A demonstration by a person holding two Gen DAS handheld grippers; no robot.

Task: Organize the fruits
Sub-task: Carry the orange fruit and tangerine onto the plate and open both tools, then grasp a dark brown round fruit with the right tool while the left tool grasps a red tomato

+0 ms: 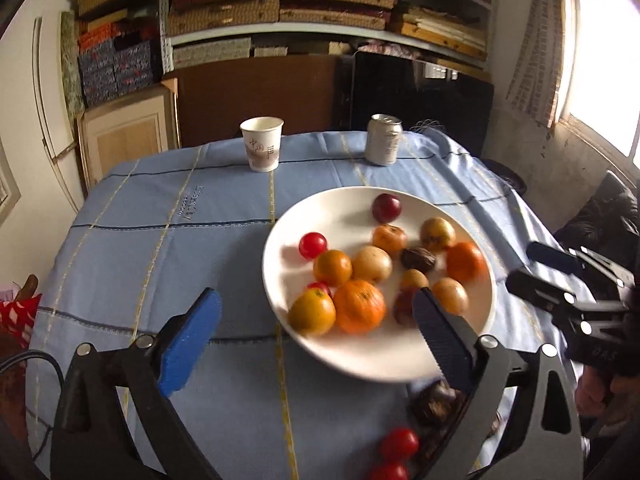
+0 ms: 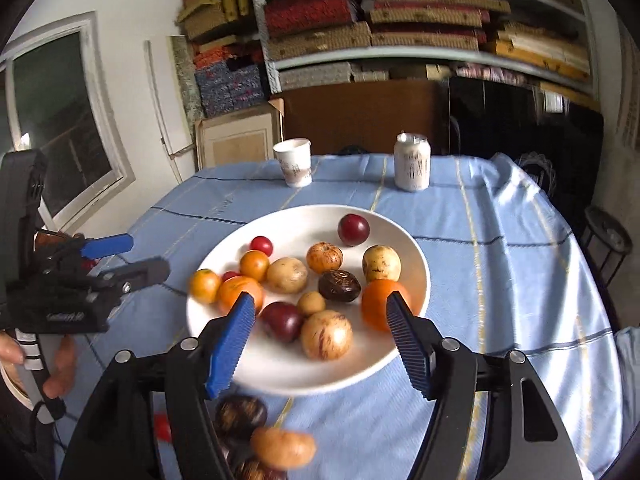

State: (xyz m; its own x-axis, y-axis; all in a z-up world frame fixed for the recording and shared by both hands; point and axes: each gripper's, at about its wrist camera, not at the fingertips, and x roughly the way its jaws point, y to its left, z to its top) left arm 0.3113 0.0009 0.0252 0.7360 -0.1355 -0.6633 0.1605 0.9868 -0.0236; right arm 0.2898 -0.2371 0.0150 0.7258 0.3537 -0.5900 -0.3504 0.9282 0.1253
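Note:
A white plate (image 1: 360,356) on the blue tablecloth holds several small fruits: oranges (image 1: 358,306), red tomatoes (image 1: 313,245), a plum (image 1: 386,208), tan and dark ones. My left gripper (image 1: 316,300) stands wide open over the plate's near left rim, with nothing pressed between its pads. My right gripper (image 2: 320,300) is open above the plate (image 2: 320,376) at its near edge, gripping nothing. In front of the plate, loose on the cloth, lie a dark fruit (image 2: 240,416), a blurred tan fruit (image 2: 284,446) and red tomatoes (image 1: 398,444). Each gripper shows in the other's view: the right gripper (image 1: 536,268) and the left gripper (image 2: 140,256).
A paper cup (image 1: 262,144) and a silver can (image 1: 383,140) stand at the table's far edge. Behind them is a shelf stacked with mats and boxes. The cloth drops off at the right side, by a dark basket (image 2: 608,240) on the floor.

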